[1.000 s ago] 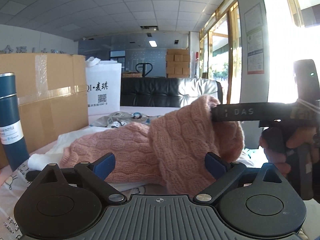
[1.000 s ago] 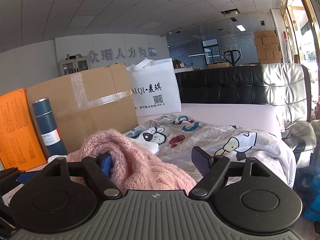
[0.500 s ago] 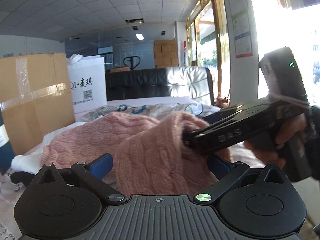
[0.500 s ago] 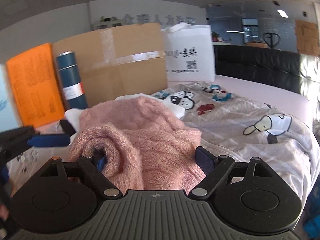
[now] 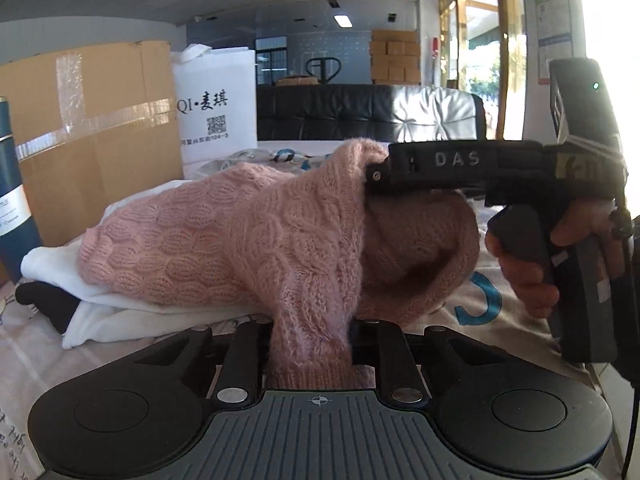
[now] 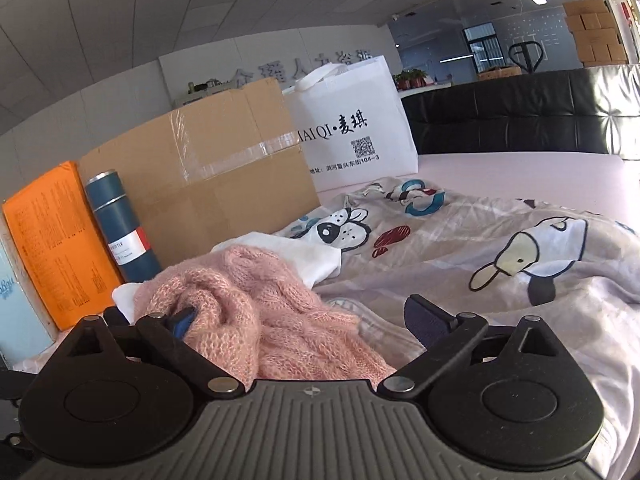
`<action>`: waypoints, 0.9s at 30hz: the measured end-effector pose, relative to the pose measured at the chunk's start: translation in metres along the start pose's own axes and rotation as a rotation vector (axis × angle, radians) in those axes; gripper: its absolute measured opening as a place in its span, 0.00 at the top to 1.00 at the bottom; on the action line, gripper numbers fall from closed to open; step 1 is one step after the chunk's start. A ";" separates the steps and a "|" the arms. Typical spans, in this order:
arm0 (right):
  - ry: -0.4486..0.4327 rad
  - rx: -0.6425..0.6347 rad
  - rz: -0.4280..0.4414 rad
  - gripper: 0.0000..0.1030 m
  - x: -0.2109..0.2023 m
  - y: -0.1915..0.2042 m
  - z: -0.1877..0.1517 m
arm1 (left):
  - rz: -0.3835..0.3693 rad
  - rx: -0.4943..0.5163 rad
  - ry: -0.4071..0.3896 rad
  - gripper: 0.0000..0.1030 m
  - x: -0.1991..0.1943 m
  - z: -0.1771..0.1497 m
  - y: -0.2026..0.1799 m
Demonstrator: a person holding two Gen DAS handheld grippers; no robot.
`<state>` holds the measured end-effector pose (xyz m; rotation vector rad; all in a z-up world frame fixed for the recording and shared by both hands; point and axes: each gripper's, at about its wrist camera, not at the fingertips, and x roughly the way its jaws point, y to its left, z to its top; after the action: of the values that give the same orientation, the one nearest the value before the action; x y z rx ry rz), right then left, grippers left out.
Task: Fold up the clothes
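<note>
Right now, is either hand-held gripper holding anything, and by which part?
Left hand-held gripper pinches the pink sweater by a ribbed edge. Right hand-held gripper stands open.

left gripper (image 5: 310, 328): matte black body, ribbed grey-black top plate with a small crosshair mark at centre, two round raised discs either side, silver screw heads at the linkage pivots. right gripper (image 6: 304, 318): same build, with dark blue pads on its fingers (image 6: 424, 318). seen from the left wrist view, its black side bar carries grey "das" lettering and one screw; a small green light glows on the upright block above. a hand (image 5: 532, 256) wraps the black handle; thin black cable at far right.
</note>
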<state>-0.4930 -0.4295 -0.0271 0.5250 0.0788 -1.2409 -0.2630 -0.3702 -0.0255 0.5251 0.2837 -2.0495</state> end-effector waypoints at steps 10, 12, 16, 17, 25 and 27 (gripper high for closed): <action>0.124 0.062 0.312 0.67 -0.005 0.024 -0.002 | 0.255 -0.160 -0.136 0.86 -0.051 0.015 -0.003; 0.112 0.055 0.394 0.68 -0.020 0.038 -0.001 | 0.330 -0.171 -0.186 0.86 -0.077 0.014 -0.006; 0.090 0.036 0.537 0.69 -0.050 0.075 -0.007 | 0.460 -0.167 -0.257 0.86 -0.131 0.012 -0.011; 0.085 0.026 0.561 0.69 -0.056 0.086 -0.010 | 0.496 -0.164 -0.275 0.86 -0.145 0.011 -0.013; 0.162 -0.077 0.743 0.53 -0.098 0.175 -0.051 | 0.726 -0.283 -0.296 0.86 -0.247 -0.045 -0.002; 0.195 -0.129 0.792 0.46 -0.110 0.188 -0.061 | 0.760 -0.329 -0.278 0.86 -0.262 -0.062 0.006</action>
<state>-0.3441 -0.2655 0.0198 0.4925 0.1014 -0.4075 -0.1267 -0.1481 0.0442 0.1030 0.2041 -1.2776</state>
